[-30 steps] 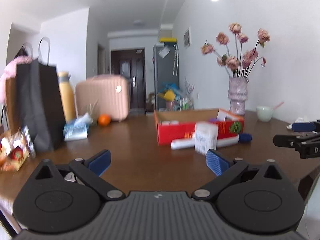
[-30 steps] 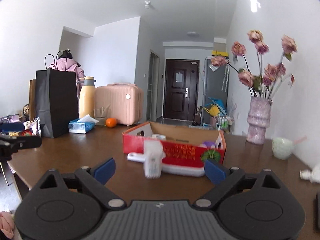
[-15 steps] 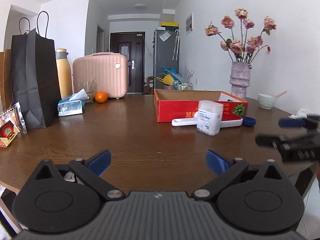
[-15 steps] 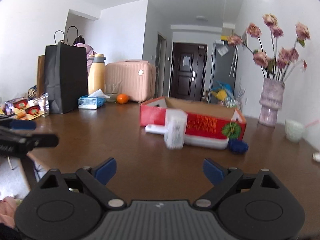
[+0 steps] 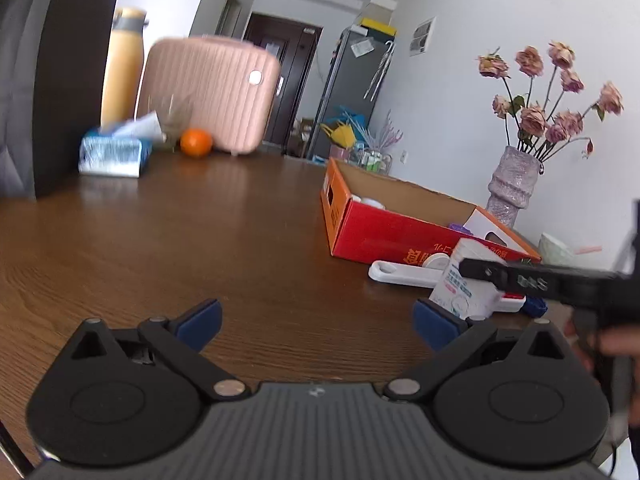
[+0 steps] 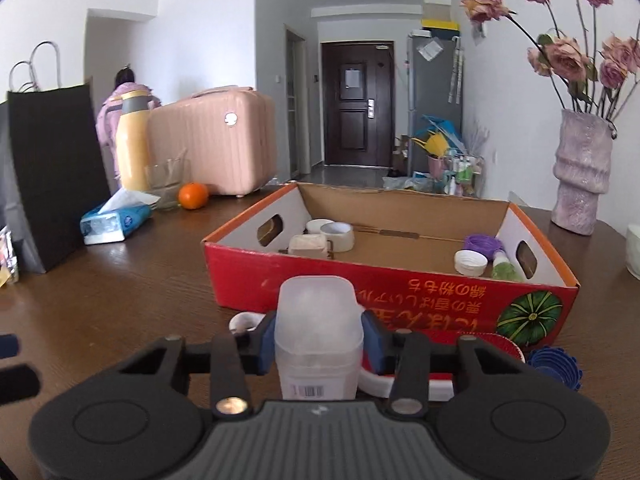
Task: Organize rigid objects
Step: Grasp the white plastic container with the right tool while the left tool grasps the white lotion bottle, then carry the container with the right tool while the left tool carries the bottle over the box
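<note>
A white plastic bottle with a translucent cap stands on the brown table in front of a red cardboard box. My right gripper is shut on the bottle, one blue pad on each side. The bottle also shows in the left wrist view, with the right gripper's arm across it. The box holds tape rolls, a white cap and a purple item. A white flat tool and a blue cap lie by the box. My left gripper is open and empty over the table.
A black paper bag, tissue pack, orange, yellow flask and pink suitcase stand at the back left. A flower vase stands at the back right, with a pale cup near it.
My right gripper moved forward to the white bottle and closed on it. My left gripper moved forward and turned towards the left; it stays open.
</note>
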